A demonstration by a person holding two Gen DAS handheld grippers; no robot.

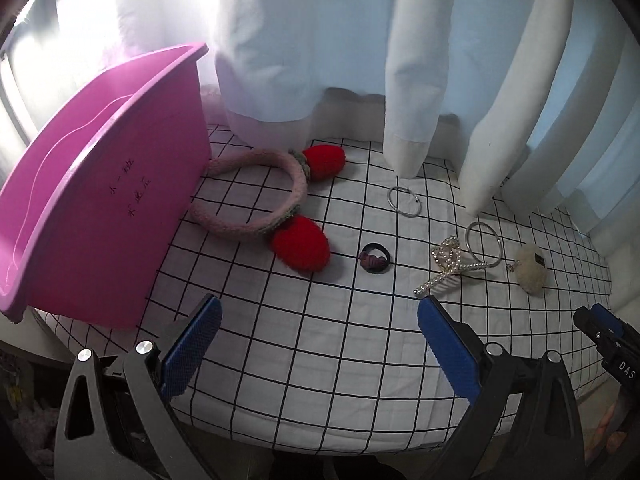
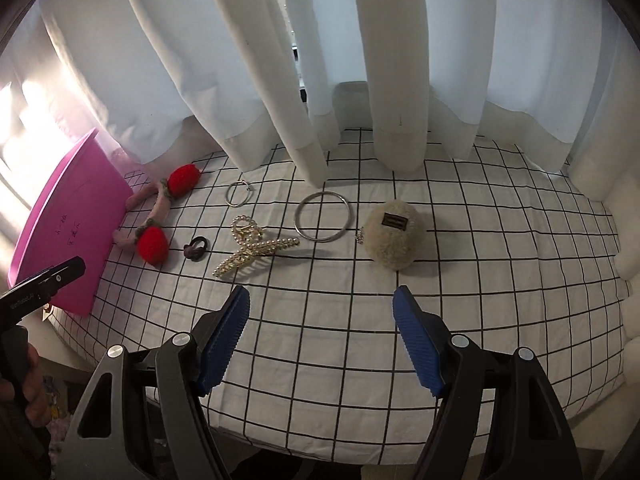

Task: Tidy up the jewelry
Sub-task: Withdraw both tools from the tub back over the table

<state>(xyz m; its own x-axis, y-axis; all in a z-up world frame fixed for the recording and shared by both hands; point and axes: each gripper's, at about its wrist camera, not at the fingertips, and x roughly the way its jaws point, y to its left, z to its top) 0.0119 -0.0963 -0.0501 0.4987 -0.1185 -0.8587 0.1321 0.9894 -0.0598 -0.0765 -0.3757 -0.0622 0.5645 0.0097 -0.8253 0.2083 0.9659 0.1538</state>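
Observation:
On a white checked cloth [image 1: 320, 340] lie a pink headband with red pompoms [image 1: 280, 200] [image 2: 154, 216], a dark hair tie [image 1: 375, 258] [image 2: 196, 247], a pearl hair claw [image 1: 448, 268] [image 2: 252, 248], a small silver ring [image 1: 404, 201] [image 2: 239, 194], a large silver bangle [image 1: 483, 244] [image 2: 323, 218] and a beige fluffy pompom [image 1: 530, 268] [image 2: 396, 234]. A pink bin [image 1: 100, 200] [image 2: 68, 220] stands at the left. My left gripper [image 1: 320, 308] hovers open, short of the hair tie. My right gripper [image 2: 322, 298] is open and empty, in front of the claw and the pompom.
White curtains [image 1: 400, 80] [image 2: 392, 60] hang along the back, their hems touching the cloth near the small ring. The right gripper's tip [image 1: 600, 328] shows at the lower right of the left wrist view. A hand holding the left gripper [image 2: 40, 280] shows at the other view's left edge.

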